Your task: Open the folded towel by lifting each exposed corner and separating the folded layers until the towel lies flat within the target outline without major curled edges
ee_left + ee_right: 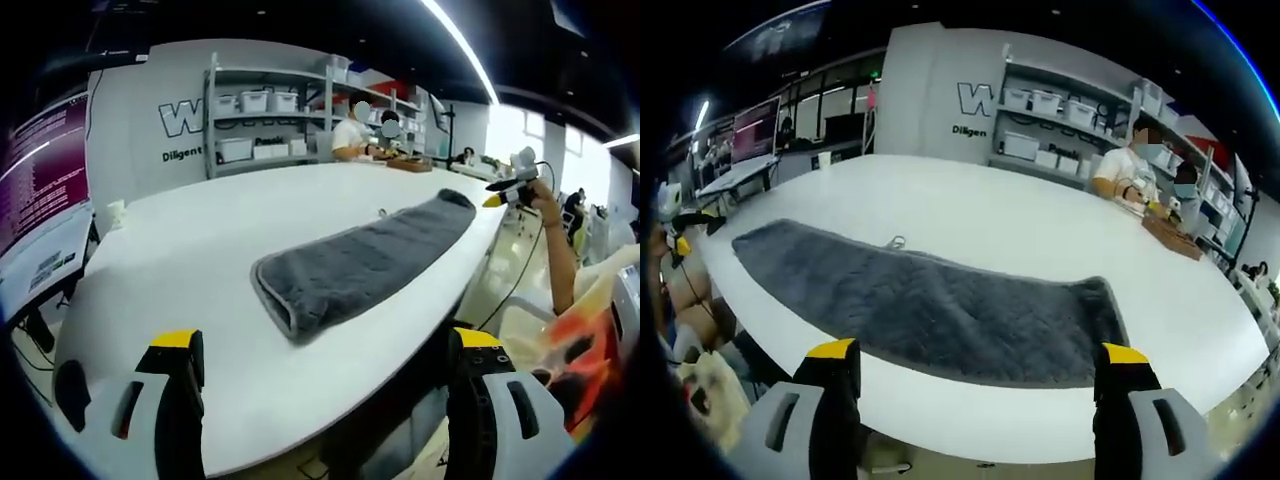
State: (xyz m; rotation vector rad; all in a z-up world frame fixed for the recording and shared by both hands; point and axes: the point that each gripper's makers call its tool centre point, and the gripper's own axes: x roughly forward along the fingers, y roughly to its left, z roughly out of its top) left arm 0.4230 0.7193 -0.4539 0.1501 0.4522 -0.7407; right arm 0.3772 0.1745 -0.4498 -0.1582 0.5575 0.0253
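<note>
L gripper (320, 370) and R gripper (978, 385) held spread, nothing grasped, both just short of the table (970, 215) edge. Grey towel (930, 310) lies folded lengthwise near that edge. Top-layer corner alone to be pinched, then peeled toward far side; bottom layer best left undisturbed.

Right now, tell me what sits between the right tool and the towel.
Nothing but bare white tabletop: in the right gripper view, the open right tool hovers just short of the grey towel.
</note>
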